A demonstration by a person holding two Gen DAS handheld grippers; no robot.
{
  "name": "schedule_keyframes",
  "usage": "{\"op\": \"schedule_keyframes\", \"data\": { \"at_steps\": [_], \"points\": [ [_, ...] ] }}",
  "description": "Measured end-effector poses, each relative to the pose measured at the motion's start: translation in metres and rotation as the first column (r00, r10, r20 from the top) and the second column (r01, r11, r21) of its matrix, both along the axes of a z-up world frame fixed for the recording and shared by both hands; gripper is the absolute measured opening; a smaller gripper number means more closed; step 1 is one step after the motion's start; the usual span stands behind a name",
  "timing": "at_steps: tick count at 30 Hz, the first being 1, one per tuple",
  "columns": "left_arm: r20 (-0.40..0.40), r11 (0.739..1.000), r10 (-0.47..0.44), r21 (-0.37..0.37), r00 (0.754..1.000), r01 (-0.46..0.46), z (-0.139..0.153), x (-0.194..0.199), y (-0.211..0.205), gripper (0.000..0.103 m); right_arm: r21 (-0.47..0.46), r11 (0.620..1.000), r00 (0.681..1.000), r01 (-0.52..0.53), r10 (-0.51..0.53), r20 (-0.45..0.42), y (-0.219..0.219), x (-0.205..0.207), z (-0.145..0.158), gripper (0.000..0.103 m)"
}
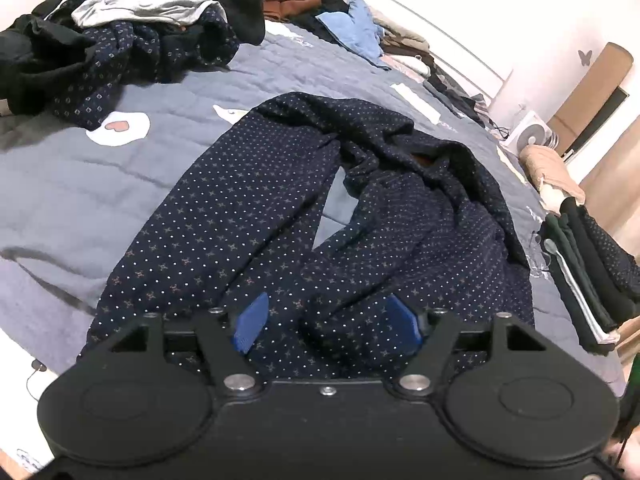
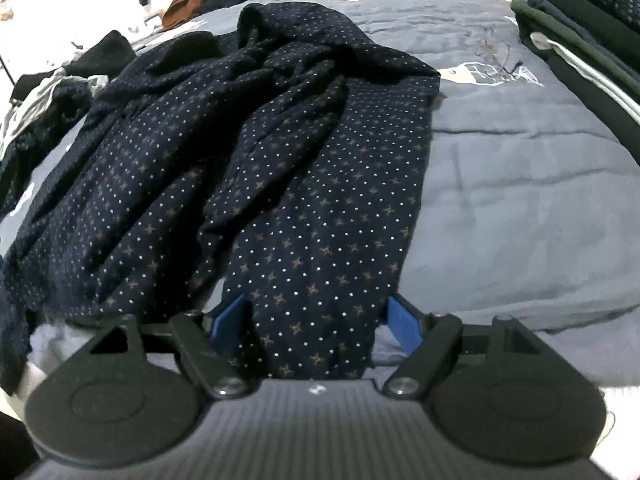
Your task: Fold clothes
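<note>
Near the bed's front edge, the navy dotted pajama pants lie spread on the grey quilt, legs toward both grippers. The left gripper and right gripper each straddle a leg end, fingers apart, unclamped. Likely the laying-out step; next, pinch both cuffs.

Black claws, blue pads
</note>
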State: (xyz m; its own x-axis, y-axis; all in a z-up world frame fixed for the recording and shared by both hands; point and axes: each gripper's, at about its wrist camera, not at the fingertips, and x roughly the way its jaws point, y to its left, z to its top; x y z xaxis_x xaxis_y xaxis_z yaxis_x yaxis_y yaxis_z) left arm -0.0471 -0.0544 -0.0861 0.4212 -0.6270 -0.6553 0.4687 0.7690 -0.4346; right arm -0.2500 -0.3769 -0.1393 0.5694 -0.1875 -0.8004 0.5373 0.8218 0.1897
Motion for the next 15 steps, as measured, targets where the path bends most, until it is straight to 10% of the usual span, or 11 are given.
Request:
{"op": "schedule_keyframes", "data": {
  "at_steps": [4, 15],
  "points": [
    [-0.003, 1.000, 0.007, -0.005, 1.000, -0.007, 0.000, 0.000, 0.000, 0.066, 0.053, 0.998, 0.999, 0.033, -0.036, 0.040, -0.010, -0.006, 0.002, 0.009],
    [0.020, 1.000, -0.007, -0.014, 1.000, 0.007, 0.004, -0.004, -0.004, 0.066, -0.190, 0.916, 0.913, 0.354, -0.295, 0.282, -0.077, -0.044, 0.092, 0.007]
  ]
}}
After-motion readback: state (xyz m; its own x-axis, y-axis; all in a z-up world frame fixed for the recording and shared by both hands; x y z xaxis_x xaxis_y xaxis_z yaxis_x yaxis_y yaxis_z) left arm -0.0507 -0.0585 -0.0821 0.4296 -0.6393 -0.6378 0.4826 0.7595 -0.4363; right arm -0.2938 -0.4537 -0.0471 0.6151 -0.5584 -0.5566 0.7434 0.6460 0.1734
